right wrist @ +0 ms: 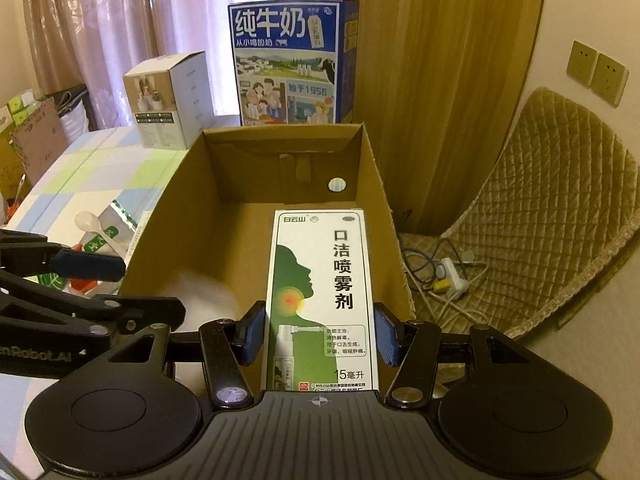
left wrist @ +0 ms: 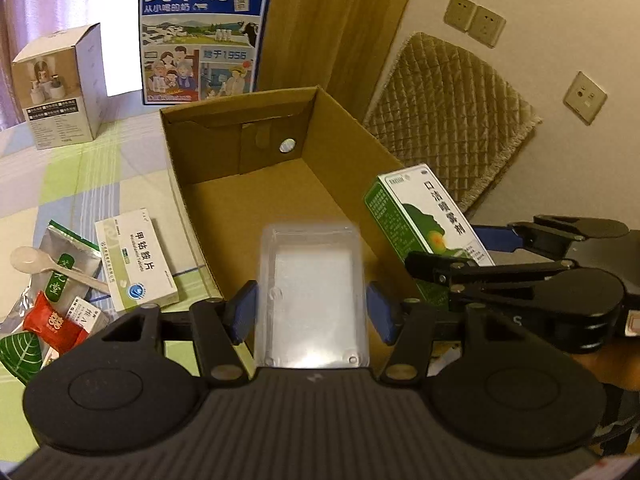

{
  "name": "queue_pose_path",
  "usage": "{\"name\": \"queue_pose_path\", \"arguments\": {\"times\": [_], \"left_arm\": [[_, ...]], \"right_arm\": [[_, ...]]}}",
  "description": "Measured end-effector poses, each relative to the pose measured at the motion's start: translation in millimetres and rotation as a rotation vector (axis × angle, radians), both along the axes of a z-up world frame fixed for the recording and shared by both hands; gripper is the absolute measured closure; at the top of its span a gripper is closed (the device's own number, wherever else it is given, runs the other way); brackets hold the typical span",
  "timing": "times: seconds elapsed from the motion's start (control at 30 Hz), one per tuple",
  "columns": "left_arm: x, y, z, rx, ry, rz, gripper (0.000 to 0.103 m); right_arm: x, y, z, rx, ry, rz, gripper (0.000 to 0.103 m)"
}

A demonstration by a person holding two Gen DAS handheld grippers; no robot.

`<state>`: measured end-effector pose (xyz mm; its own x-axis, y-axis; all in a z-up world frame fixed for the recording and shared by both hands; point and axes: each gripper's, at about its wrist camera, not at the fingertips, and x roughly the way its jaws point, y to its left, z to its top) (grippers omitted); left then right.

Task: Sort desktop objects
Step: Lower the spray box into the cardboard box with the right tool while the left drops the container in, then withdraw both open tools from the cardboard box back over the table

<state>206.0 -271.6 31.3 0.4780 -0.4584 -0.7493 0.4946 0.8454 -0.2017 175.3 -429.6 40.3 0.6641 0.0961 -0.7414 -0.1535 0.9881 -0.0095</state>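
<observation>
covering the table (left wrist: 72,184) is a cloth of pale green, blue and white squares, and an open cardboard box (left wrist: 256,184) sits at its right edge. behind the box, toward the far edge, stand a blue milk carton case (left wrist: 202,32) and a white product box (left wrist: 60,88), with pink sheer curtains and a tan drape behind them. past the right edge, a quilted chair (right wrist: 560,208) stands by the wall and a white power strip (right wrist: 448,276) lies on the floor among cables.

my left gripper (left wrist: 312,312) has its blue pads pressed on both sides of a clear plastic case (left wrist: 312,292), which i hold just above the near end of the cardboard box. my right gripper (right wrist: 320,340) is closed to a narrow gap around a green and white spray box (right wrist: 322,300), upright along my fingers, over the right side of the box interior.

left of the cardboard box on the cloth lie a white and green tablet box (left wrist: 134,264), a silver foil sachet (left wrist: 70,260) with a white plastic spoon (left wrist: 44,266) across it, and a small red packet (left wrist: 52,322), all close together near the table's front edge.
</observation>
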Motion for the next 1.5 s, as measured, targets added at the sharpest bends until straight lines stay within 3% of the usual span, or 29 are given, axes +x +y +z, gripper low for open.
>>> {"name": "queue_pose_path", "arguments": {"times": [0.43, 0.57, 0.7, 1.07, 1.27, 1.5], "left_arm": [[-15, 17, 12, -0.001, -0.078, 0.025, 0.037], [-20, 23, 14, 0.002, -0.086, 0.034, 0.036], [-22, 32, 14, 0.005, -0.090, 0.047, 0.036], [-34, 65, 10, 0.016, -0.084, 0.089, 0.034], [-45, 93, 12, 0.023, -0.089, 0.117, 0.032], [-63, 155, 14, 0.072, -0.096, 0.199, 0.030]], "right_arm": [[0, 10, -3, -0.001, -0.002, 0.018, 0.051], [-2, 16, 2, 0.000, -0.039, 0.033, 0.051], [-4, 21, 6, -0.015, -0.074, 0.050, 0.031], [-18, 34, 12, -0.027, -0.068, 0.061, 0.030], [-38, 45, 24, -0.009, -0.084, 0.076, 0.029], [-68, 74, 35, 0.028, -0.103, 0.119, 0.027]]}}
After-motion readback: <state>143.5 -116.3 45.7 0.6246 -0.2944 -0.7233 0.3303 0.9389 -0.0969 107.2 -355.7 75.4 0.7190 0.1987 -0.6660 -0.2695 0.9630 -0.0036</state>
